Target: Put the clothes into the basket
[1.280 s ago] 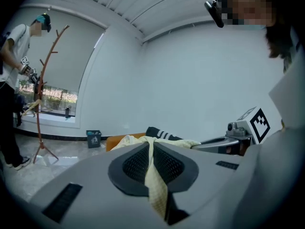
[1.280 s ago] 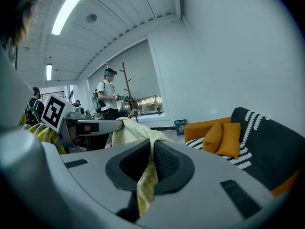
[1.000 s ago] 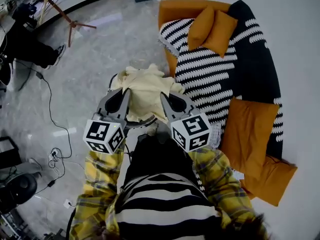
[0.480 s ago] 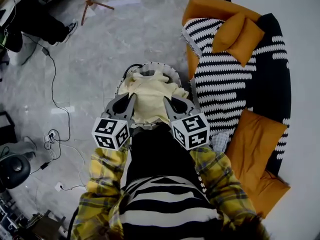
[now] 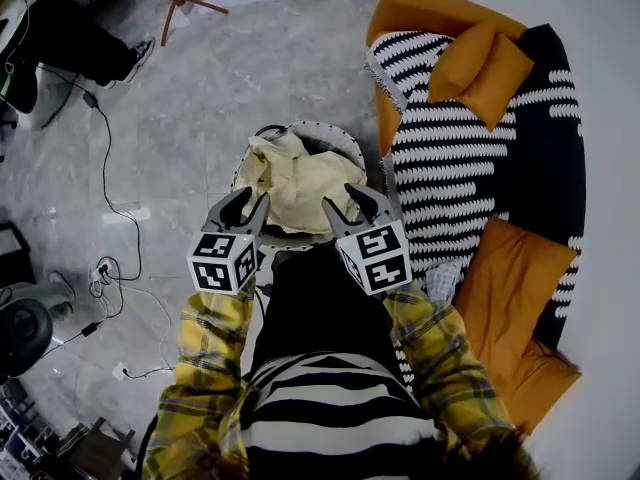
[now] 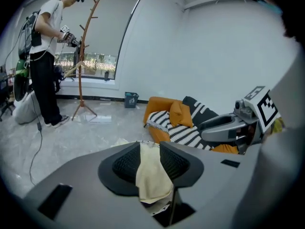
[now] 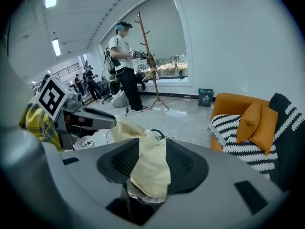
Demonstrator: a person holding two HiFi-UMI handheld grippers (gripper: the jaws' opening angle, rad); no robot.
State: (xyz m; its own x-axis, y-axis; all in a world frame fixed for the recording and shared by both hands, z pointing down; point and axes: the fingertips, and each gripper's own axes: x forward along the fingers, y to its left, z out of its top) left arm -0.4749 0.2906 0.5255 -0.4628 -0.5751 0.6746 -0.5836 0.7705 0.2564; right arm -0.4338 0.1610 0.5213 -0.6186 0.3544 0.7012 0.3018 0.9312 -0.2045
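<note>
A pale yellow cloth (image 5: 295,173) lies in the basket (image 5: 335,136). The basket is set on the grey floor (image 5: 200,88), just beside the end of the orange sofa (image 5: 420,13). The cloth is heaped up and fills most of the basket. One edge of it reaches the left rim.

The left gripper (image 6: 150,146) is held over the near rim of the basket and is tipped down. Its jaws have just been opening and are now a little way apart. The cloth is seen in the gap between them, and it does not look squeezed.

The right gripper (image 7: 152,144) is held beside it, also over the near rim, and is tipped down the same way. Its jaws have just been opening too and are set a bit wider. A fold of the cloth is seen in that gap as well, hanging loose. The two grippers are near each other but not touching.

Yellow checked sleeves (image 5: 205,358) are seen behind the marker cubes. A black and white striped blanket (image 5: 440,168) is spread over the sofa, and orange cushions (image 5: 480,63) are laid on it. Cables (image 5: 100,178) are spread on the floor at the left.

In the left gripper view, a person (image 6: 43,56) is seen standing far off by a wooden coat stand (image 6: 82,70) near a window (image 6: 102,37). A small bin (image 6: 130,99) is set by the wall.
</note>
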